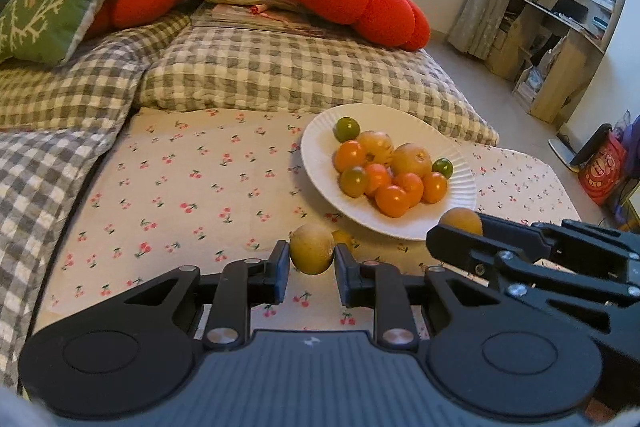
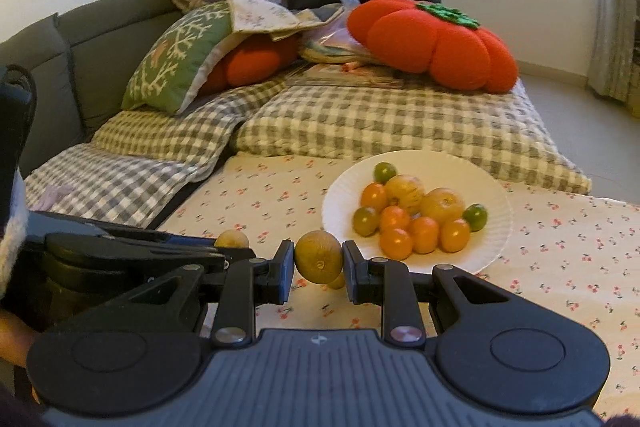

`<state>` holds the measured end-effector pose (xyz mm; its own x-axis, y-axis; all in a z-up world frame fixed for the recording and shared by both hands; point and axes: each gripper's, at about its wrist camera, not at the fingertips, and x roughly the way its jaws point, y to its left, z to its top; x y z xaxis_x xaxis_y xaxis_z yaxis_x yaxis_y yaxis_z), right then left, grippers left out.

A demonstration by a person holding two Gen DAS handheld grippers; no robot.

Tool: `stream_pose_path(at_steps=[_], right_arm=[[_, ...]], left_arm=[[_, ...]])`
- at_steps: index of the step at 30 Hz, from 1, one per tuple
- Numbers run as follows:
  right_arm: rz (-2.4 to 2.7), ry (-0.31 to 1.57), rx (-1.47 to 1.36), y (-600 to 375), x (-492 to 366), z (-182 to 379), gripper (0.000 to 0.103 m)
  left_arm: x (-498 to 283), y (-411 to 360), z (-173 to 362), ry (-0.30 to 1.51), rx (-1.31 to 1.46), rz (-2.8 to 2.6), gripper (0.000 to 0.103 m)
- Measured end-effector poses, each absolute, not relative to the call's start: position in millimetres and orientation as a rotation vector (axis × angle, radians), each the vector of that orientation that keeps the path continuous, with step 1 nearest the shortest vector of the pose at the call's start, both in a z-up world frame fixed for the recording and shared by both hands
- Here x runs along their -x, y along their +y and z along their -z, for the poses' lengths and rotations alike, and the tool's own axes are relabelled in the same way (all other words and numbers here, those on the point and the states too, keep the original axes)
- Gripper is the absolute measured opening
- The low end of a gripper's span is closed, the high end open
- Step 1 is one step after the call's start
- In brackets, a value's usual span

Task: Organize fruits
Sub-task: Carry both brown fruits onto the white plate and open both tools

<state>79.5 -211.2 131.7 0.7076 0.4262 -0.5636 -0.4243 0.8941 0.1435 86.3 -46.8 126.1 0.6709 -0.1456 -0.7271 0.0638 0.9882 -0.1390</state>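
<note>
1. Cherry-print cloth [image 1: 192,179] covers the soft surface; a dropped fruit would likely roll along its folds.
2. White plate [image 1: 320,155], near both carried fruits, holds a heap of orange and green fruits [image 1: 394,173]; an added piece set on the pile could dislodge the others.
3. Left hand-held gripper [image 1: 312,265] is clamped on a yellow-green fruit [image 1: 312,249]; the round skin may slip from the flat pads.
4. Right hand-held gripper [image 2: 319,263] pinches a similar fruit [image 2: 319,257]; the two tools sit close and could collide.

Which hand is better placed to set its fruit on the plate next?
Right, narrowly. Both tongs grip a yellow-brown fruit, but the right tongs sit beside the white plate's near rim; the left tongs sit farther out.
</note>
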Motion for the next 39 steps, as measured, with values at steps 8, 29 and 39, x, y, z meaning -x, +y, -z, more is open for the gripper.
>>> stream_pose_path(at_steps=[8, 29, 39], right_arm=[[-0.393, 0.617, -0.027, -231.4, -101.4, -128.1, 0.023], [-0.318, 0.704, -0.377, -305.0, -167.4, -100.3, 0.023], [-0.31, 0.773, -0.467, -311.8, -189.6, -80.9, 0.023]], left_arm=[[-108.1, -58.6, -128.6, 0.83, 0.146, 0.156, 0.015], [-189.1, -81.7, -102.9, 0.869, 0.229, 0.214, 0.015], [-214.7, -69.9, -87.1, 0.877, 0.31, 0.204, 0.015]])
